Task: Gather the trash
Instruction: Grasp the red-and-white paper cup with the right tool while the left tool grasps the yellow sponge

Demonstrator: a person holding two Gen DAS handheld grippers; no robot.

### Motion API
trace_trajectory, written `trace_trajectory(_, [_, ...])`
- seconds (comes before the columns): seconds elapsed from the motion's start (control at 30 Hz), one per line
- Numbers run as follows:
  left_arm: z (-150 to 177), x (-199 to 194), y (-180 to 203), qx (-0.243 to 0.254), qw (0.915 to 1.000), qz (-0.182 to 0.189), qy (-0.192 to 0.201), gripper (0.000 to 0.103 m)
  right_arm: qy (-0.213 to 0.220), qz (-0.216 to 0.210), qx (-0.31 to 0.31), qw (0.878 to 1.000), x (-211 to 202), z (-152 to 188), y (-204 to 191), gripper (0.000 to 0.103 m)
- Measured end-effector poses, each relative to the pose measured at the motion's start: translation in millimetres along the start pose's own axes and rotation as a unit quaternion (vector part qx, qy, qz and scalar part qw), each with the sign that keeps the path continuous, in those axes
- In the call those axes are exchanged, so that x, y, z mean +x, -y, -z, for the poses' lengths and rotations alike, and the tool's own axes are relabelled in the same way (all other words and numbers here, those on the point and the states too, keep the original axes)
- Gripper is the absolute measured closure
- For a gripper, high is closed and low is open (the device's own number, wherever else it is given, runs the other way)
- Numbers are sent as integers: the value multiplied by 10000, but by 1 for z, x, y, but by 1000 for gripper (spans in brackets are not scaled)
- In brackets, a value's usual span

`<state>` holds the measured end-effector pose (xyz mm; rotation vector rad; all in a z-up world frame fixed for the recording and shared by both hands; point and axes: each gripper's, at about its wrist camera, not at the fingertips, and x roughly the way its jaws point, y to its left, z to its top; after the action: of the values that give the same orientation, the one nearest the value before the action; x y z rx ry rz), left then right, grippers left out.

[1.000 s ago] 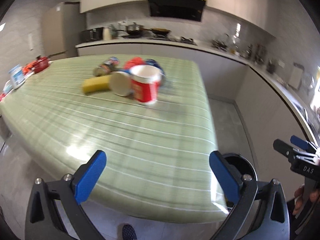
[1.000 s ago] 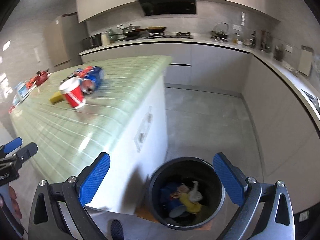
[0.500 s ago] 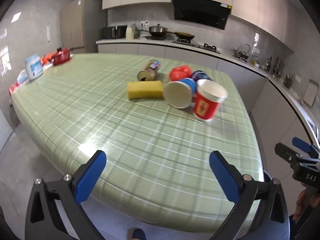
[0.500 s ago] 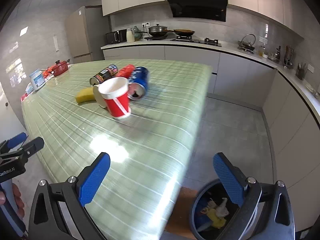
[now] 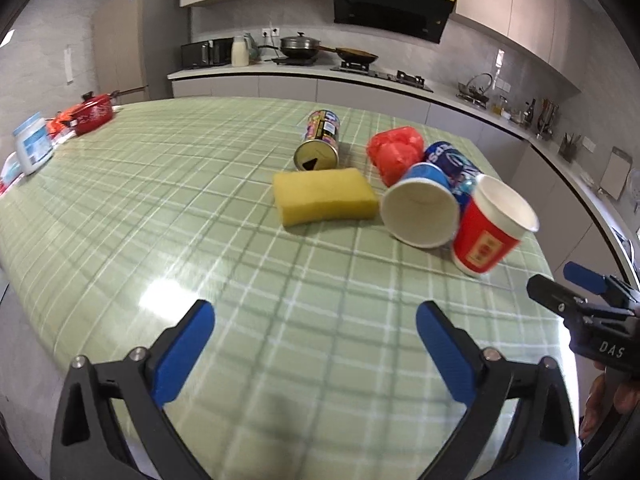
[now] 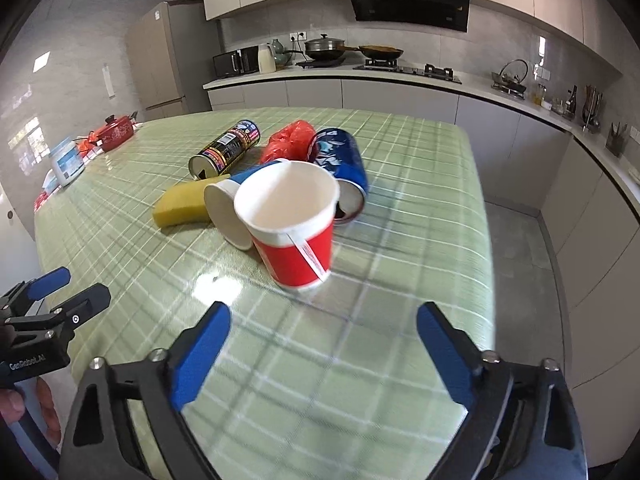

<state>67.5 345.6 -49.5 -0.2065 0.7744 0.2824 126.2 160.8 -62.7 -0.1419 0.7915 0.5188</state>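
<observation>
Red paper cup (image 6: 294, 224), upright in the centre of the right wrist view, now looms nearer as the empty right gripper (image 6: 322, 354), jaws just narrowing yet spread, and the spread left gripper (image 5: 314, 354) approach for pickup.

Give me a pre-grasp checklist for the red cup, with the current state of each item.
1. Right gripper empty, jaws apart after just closing a little: ok.
2. Red cup upright, straight ahead of the right gripper: ok.
3. Jaws around the red cup: not ok, they are short of it.
4. Room beside the cup: not ok, the blue cup lies against it and the blue can is close behind.
5. Left gripper empty and open: ok.
6. Trash bin in view: not ok.
</observation>
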Motion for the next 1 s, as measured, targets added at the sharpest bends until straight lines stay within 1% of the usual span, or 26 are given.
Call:
trace_trajectory(0.23, [-26, 40, -12, 318, 9991, 222, -168, 4, -131, 126, 160, 9997, 32, -10, -12, 11])
trace_trajectory(0.3, [-30, 48, -13, 343, 9988, 271, -201, 5, -155, 171, 211, 9995, 39, -13, -15, 12])
trace_trajectory(0.37, [-34, 56, -15, 341, 9984, 356, -266, 7, -180, 226, 260, 9992, 46, -15, -15, 15])
trace_trajectory(0.6, [-46, 86, -18, 339, 9964, 567, -523, 9, -234, 366, 377, 9983, 61, -19, -10, 16])
trace_trajectory(0.73, [-55, 94, -15, 349, 9954, 676, -588, 15, -209, 407, 420, 9981, 66, -22, -9, 17])
trace_trajectory(0.77, [-57, 96, -14, 354, 9951, 705, -599, 16, -204, 415, 426, 9980, 67, -23, -9, 18])
trace_trajectory(0.83, [-59, 97, -11, 406, 9946, 746, -597, 22, -199, 433, 440, 9979, 68, -24, -9, 22])
trace_trajectory(0.87, [-60, 98, -10, 425, 9945, 754, -595, 24, -208, 431, 455, 9978, 69, -24, -9, 25])
trace_trajectory(0.9, [-61, 98, -9, 448, 9944, 754, -586, 31, -222, 428, 466, 9978, 70, -24, -9, 28])
trace_trajectory(0.93, [-61, 97, -7, 477, 9942, 778, -575, 38, -241, 423, 478, 9977, 72, -24, -9, 33])
trace_trajectory(0.97, [-62, 97, -7, 502, 9939, 796, -573, 43, -260, 412, 489, 9976, 73, -24, -8, 38])
trace_trajectory(1.0, [-62, 96, -5, 549, 9935, 816, -566, 55, -275, 404, 494, 9976, 74, -24, -9, 40])
